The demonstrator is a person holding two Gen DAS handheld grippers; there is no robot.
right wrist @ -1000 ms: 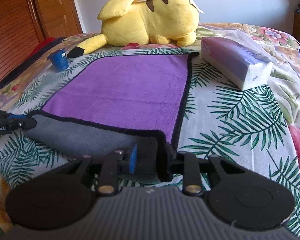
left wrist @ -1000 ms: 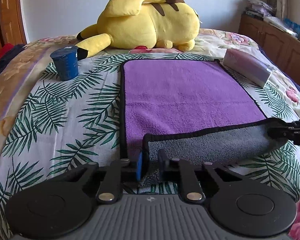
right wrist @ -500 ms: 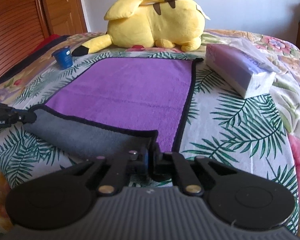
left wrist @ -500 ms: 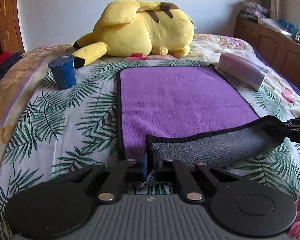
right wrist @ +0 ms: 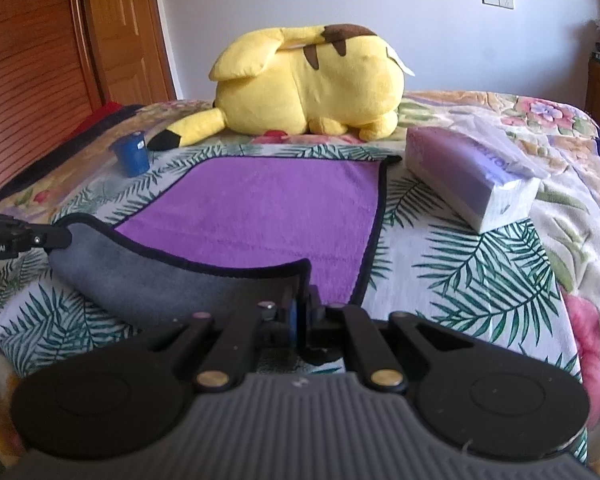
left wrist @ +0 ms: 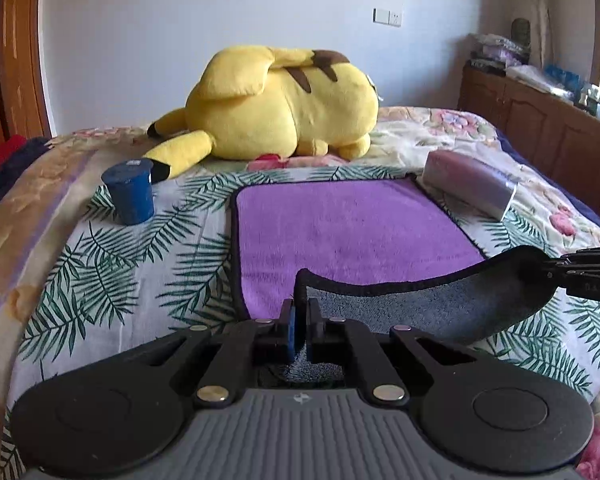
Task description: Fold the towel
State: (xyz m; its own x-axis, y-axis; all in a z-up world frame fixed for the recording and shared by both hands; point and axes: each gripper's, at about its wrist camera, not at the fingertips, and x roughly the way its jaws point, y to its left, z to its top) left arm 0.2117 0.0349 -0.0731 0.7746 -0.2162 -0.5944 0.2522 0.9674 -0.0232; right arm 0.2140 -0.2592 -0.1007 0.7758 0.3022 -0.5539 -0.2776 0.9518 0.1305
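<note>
A purple towel (left wrist: 348, 232) with a black border and a grey underside lies flat on the bed; it also shows in the right wrist view (right wrist: 260, 208). Its near edge is lifted and turned over, grey side up (left wrist: 440, 308). My left gripper (left wrist: 299, 320) is shut on the towel's near left corner. My right gripper (right wrist: 300, 312) is shut on the near right corner. Each gripper shows at the edge of the other's view, the right one (left wrist: 588, 276) and the left one (right wrist: 20, 240), both holding the lifted edge above the bedspread.
A yellow plush toy (left wrist: 276, 108) lies beyond the towel's far edge. A blue cup (left wrist: 130, 192) stands left of the towel. A tissue pack (right wrist: 472, 176) lies at its far right corner. A wooden cabinet (left wrist: 548, 128) stands to the right, wooden doors (right wrist: 32, 72) to the left.
Both grippers closed on the towel's near corners and lifted the near edge. The grey underside now hangs higher between them.
</note>
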